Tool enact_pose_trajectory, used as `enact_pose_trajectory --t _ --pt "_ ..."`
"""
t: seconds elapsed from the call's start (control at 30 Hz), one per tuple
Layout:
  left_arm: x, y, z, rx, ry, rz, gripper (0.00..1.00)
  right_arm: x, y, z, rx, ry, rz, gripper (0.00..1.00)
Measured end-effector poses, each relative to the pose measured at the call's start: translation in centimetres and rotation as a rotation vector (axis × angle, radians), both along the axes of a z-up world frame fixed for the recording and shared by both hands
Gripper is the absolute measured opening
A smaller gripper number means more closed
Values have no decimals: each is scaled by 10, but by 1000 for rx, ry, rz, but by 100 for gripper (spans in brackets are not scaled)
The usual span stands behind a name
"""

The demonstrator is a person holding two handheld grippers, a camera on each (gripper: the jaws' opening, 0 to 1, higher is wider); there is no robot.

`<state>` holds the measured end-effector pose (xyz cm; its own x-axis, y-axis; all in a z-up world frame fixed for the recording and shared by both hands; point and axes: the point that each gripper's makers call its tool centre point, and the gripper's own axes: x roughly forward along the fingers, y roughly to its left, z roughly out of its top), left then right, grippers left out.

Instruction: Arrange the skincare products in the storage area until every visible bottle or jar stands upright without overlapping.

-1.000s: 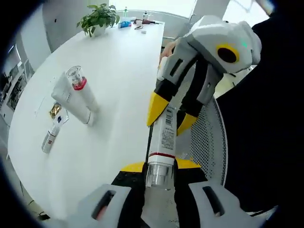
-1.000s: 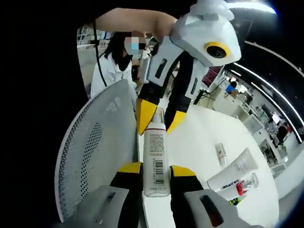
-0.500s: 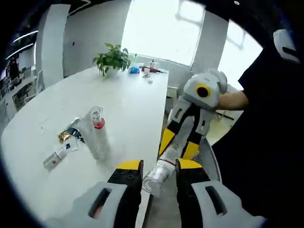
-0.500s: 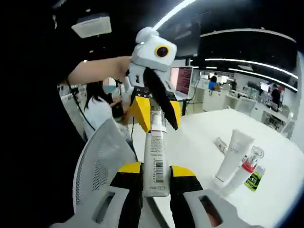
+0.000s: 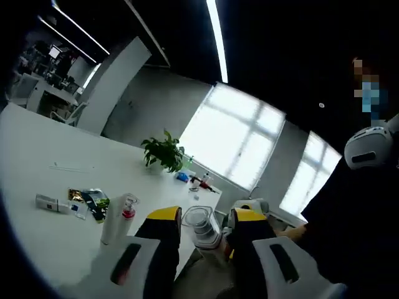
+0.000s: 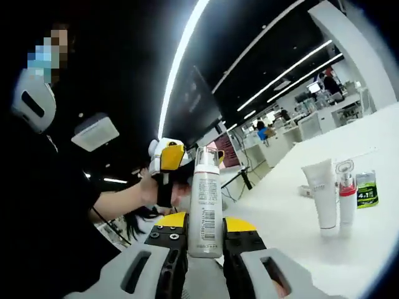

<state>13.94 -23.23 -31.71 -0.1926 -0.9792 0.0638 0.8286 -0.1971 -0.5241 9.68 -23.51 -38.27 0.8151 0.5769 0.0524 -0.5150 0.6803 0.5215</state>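
The white bottle [image 6: 205, 208] is up in the air, off the table, and both grippers have a hand in it. In the right gripper view it stands upright between the yellow-tipped jaws of the right gripper [image 6: 205, 223], which are clenched on its lower end; the barcode label faces the camera and the clear cap is on top. At the cap end sits the left gripper [image 6: 167, 163], held by a person's hand [image 6: 149, 189].

In the left gripper view the same bottle [image 5: 203, 227] is seen cap-first, its clear round top lying right between the jaws of the left gripper [image 5: 201, 219]. The jaws flank the cap closely, but whether they press on it cannot be told.

Over on the white table [image 5: 31, 163] the other products wait near the edge. A white tube [image 6: 321, 192] stands on its cap, and just beside it is a clear bottle with a red collar [image 6: 346, 197], upright. A green packet [image 6: 366, 189] sits behind those two. In the left gripper view a small tube [image 5: 51, 204] lies flat further along the tabletop. A potted plant [image 5: 164, 151] stands at the far end, near the windows.
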Motion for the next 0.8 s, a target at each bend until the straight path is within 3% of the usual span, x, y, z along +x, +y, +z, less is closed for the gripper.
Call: enact_pose_trajectory --t 0.3,0.37,0.47,0.6,0.67,0.8 --pt "-8 0 11 2 -47 -17 32 -2 14 10 85 -16 38 11" --pt "-11 -1 6 34 -64 -26 33 -2 17 13 93 -20 44 11" --pt "-14 -1 9 23 -69 -40 22 -1 19 16 107 -28 49 11" --pt "-11 -3 10 19 -62 -14 21 0 19 18 133 -36 37 11" --pt "-10 -3 10 21 -67 -19 20 1 19 15 113 -39 35 12" --pt "-6 -2 3 83 -131 -15 20 4 14 4 -34 -70 -17 14"
